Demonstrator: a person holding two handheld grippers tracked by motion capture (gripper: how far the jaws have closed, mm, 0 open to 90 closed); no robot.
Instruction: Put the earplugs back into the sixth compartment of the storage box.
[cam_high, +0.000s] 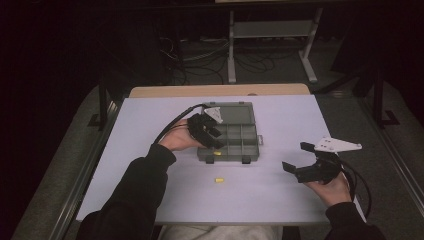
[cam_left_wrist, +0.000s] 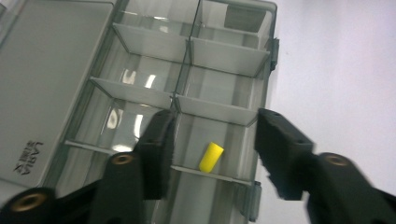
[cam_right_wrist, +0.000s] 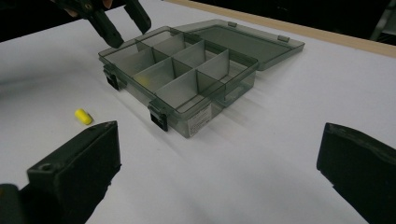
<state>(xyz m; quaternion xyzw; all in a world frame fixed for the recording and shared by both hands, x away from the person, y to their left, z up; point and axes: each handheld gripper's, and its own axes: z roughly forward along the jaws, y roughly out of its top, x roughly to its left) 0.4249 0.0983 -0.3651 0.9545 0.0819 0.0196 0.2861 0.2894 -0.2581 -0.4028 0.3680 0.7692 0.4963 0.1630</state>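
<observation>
Yellow and stubby, a small soft-looking cylinder (cam_left_wrist: 211, 157) lies loose on the floor of a compartment in the clear smoke-grey plastic organiser box (cam_high: 249, 131), tilted and resting against a low divider at the box's long edge. The left gripper (cam_left_wrist: 212, 140) hangs just above it with its two black jaws apart, one on each side of the piece and neither pad touching it. In the high view this gripper (cam_high: 216, 136) sits over the left-hand cells of the box, the person's left hand (cam_high: 176, 138) behind it and a black cable arcing away toward the far side.

The box stands open, its flat lid (cam_right_wrist: 254, 41) folded back on the table behind the grid of cells, two dark latches on its near wall.

A second small yellow cylinder (cam_high: 218, 179) lies on the pale lilac tabletop (cam_high: 150, 120) in front of the box, well apart from it; the right gripper view shows it (cam_right_wrist: 83, 116) near the box's front corner.

The right gripper (cam_high: 301, 160) is held by the person's right hand (cam_high: 332, 189) well to the right of the box, low over bare table, jaws wide apart with nothing between them.
</observation>
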